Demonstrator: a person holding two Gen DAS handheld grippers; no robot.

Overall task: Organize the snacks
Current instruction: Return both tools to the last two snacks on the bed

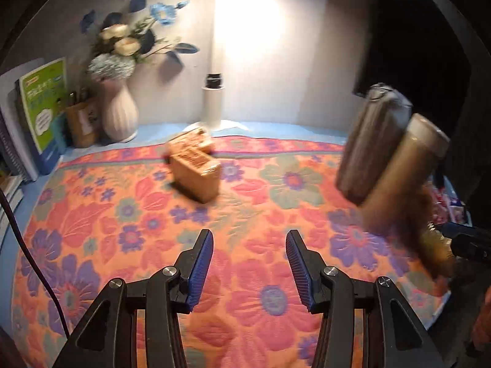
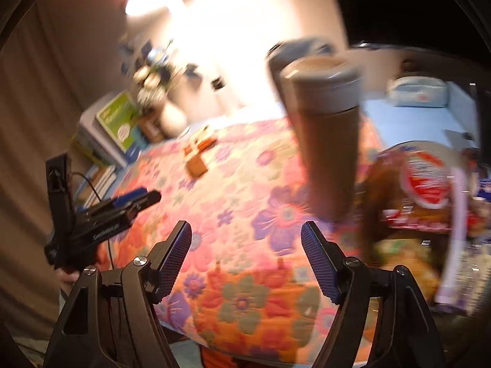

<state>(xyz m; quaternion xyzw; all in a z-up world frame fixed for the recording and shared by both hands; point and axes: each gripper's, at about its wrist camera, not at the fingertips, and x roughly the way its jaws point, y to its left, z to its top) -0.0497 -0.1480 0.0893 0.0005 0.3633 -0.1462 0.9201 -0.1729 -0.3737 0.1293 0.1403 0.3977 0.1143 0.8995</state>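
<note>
Left gripper (image 1: 249, 268): fingers spread, holding nothing.
Right gripper (image 2: 246, 257): fingers spread, holding nothing.
Snacks: two tan boxes (image 1: 196, 174) well ahead of the left fingers; bags (image 2: 426, 193) just right of the right fingers.
Advice: probably steady first; views blur.
Count: two bottles (image 2: 328, 141), one vase (image 1: 118, 113).

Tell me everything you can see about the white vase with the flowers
The vase is white or cream, ribbed with vertical grooves, bulbous below and narrowing to a neck, looking ceramic. It stands upright at the back left of the table, near the wall, on the blue surface beyond the floral cloth. It holds cream and blue artificial-looking flowers with dark blue leaves. A small brown box sits close on its left; whether they touch is unclear.
</note>
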